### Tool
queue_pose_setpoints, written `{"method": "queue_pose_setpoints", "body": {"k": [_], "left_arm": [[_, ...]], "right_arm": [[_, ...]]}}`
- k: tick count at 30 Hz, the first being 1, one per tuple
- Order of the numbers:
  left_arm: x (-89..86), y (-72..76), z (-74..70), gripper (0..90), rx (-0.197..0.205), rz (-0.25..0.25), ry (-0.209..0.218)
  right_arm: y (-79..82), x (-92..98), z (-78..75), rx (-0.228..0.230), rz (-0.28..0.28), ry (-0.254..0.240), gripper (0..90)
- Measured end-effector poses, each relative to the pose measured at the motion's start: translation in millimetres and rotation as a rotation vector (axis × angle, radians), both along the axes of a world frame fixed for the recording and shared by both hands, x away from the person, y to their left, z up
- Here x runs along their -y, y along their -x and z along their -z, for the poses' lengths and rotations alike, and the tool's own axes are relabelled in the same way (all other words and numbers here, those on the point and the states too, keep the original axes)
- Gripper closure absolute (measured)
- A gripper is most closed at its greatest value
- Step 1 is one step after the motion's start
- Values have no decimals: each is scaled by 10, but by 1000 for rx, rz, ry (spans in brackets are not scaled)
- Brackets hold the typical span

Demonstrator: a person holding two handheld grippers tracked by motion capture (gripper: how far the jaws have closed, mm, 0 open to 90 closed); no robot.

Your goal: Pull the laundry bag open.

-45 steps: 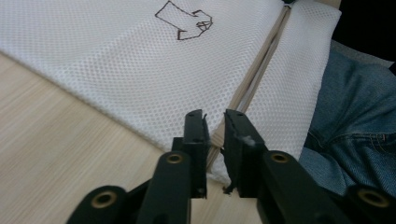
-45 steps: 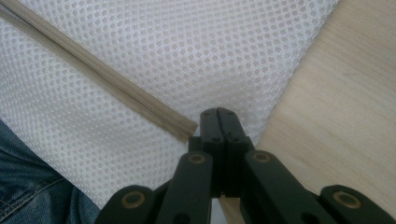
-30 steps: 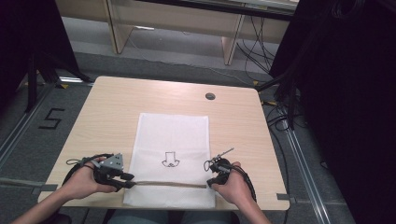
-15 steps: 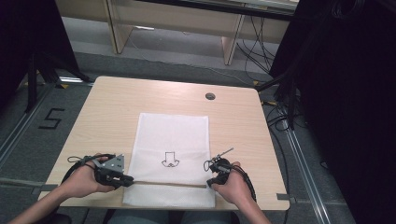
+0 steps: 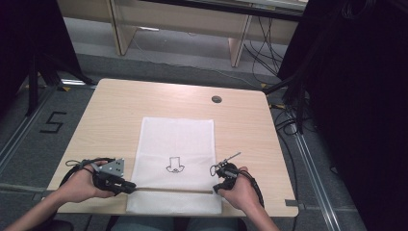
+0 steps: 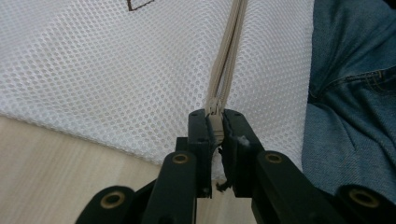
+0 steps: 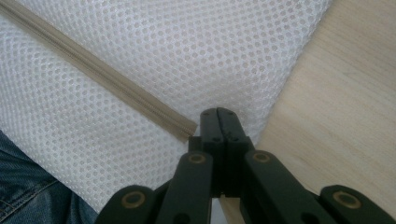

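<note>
I am looking at the white mesh laundry bag with a small dark drawing on it (image 5: 175,163), which is lying flat on the light wooden counter (image 5: 120,106), running from about the middle of the counter to its near edge and hanging slightly over it. The beige zipper (image 5: 168,190) is crossing the bag near that edge, from side to side. My left tongs (image 6: 215,126) are pinching the beige zipper slider (image 6: 215,125) at the bag's left edge, the pads pressing on it from both sides with the zipper tape running away between them. My right tongs (image 7: 218,122) are sitting fully closed at the other end of the zipper, just past where the tape stops, near the bag's right edge; I cannot tell whether they are gripping any mesh. Blue denim trousers (image 6: 355,93) are showing beyond the bag's near edge in both gripper views. A dark round cable port (image 5: 216,99) is sitting well apart, toward the counter's far side.
</note>
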State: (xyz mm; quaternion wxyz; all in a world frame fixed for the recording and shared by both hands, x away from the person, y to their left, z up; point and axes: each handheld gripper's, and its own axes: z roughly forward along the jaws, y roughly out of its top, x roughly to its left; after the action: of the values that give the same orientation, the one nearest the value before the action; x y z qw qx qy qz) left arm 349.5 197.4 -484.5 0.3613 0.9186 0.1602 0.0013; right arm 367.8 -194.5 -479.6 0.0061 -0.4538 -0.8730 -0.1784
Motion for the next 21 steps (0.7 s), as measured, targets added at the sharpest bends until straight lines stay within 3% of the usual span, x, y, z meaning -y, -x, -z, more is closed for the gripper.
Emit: {"method": "queue_pose_setpoints", "body": {"k": [3,4,12,14,17,21], "left_arm": [[46,11,-52,819,47,37,-56],[42,8,-56,820,42,44,-58],[-21,-22,38,821,-22,26,-12],[-3,-15,42,819,1,14,-26],[12,-20,41,818,32,-18,-18],[7,-42,55,816,45,-40,-16]], "right_arm": [[10,-31,-14,-7,4,22,900],[11,-33,-14,-5,5,27,900],[2,7,10,7,-4,-2,900],[15,-7,-6,-9,16,2,900],[23,-13,-3,13,-1,4,900],[32,-24,-9,13,-8,15,900]]}}
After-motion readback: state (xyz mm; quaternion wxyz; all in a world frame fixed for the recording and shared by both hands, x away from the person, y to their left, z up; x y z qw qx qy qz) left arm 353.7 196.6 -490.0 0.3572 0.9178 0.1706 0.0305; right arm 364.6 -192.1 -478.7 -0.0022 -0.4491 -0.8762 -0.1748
